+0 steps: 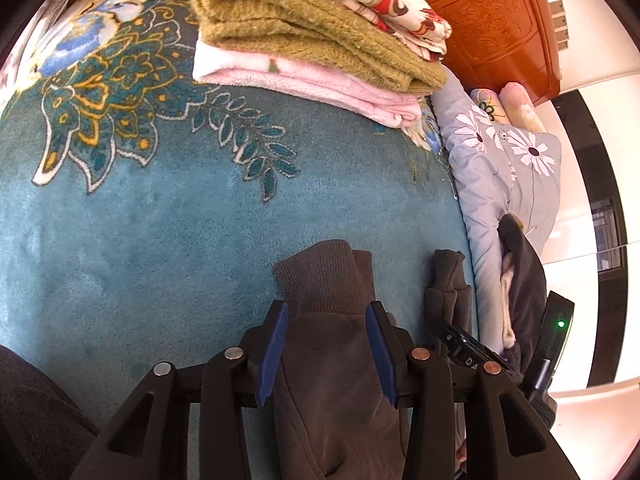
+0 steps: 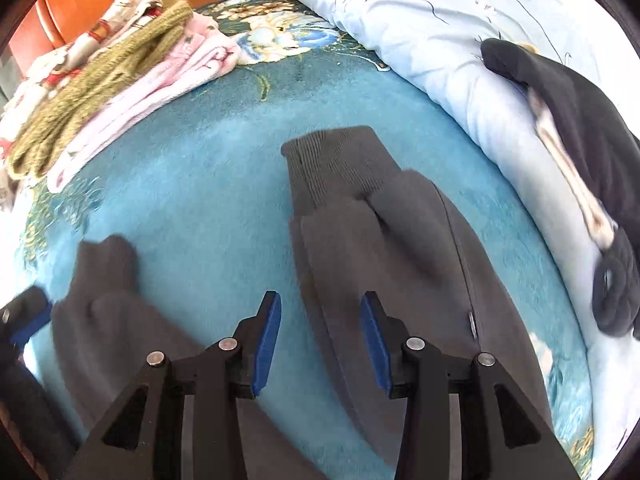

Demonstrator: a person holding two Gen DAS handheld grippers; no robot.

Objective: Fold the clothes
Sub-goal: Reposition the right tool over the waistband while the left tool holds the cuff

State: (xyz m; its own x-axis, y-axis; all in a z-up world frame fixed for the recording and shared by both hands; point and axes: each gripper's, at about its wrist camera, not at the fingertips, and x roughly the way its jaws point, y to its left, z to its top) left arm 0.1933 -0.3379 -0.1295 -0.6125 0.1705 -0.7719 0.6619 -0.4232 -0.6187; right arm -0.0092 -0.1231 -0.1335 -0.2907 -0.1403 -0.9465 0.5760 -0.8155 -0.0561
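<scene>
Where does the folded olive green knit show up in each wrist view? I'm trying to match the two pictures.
Left wrist view: the olive green knit is at top centre, in the stack of folded clothes.
Right wrist view: the knit is at upper left, in that stack.
Shared landmark: the folded pink garment directly under it, on the blue floral blanket.
</scene>
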